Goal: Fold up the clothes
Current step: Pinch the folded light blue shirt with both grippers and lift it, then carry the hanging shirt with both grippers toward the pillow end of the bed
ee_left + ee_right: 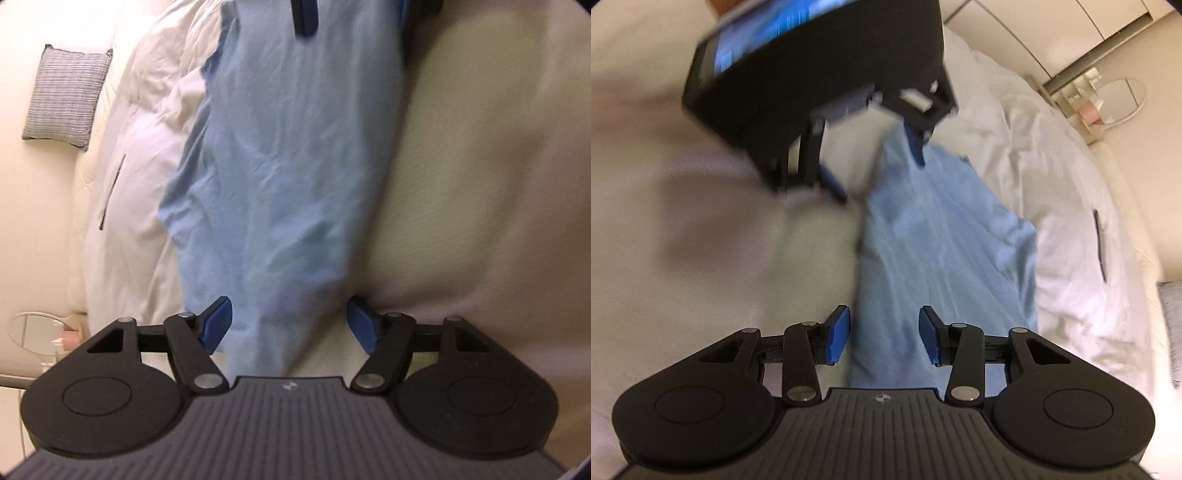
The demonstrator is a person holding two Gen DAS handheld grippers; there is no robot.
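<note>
A light blue garment (273,155) lies stretched out long and creased on a cream bed cover (472,192). One end of it runs between the fingers of my left gripper (290,314), which stands open just above it. At its far end a blue finger (304,18) of the right gripper shows. In the right wrist view the same garment (942,251) passes between the wide-apart fingers of my right gripper (884,321), which is open. My left gripper (879,177) hangs blurred over the opposite end, also open.
White crumpled bedding (136,177) with a dark slit lies along one side of the garment. A grey striped cushion (62,99) rests against a cream surface beyond it. A round mirror (1123,96) and small items stand near the bed's corner.
</note>
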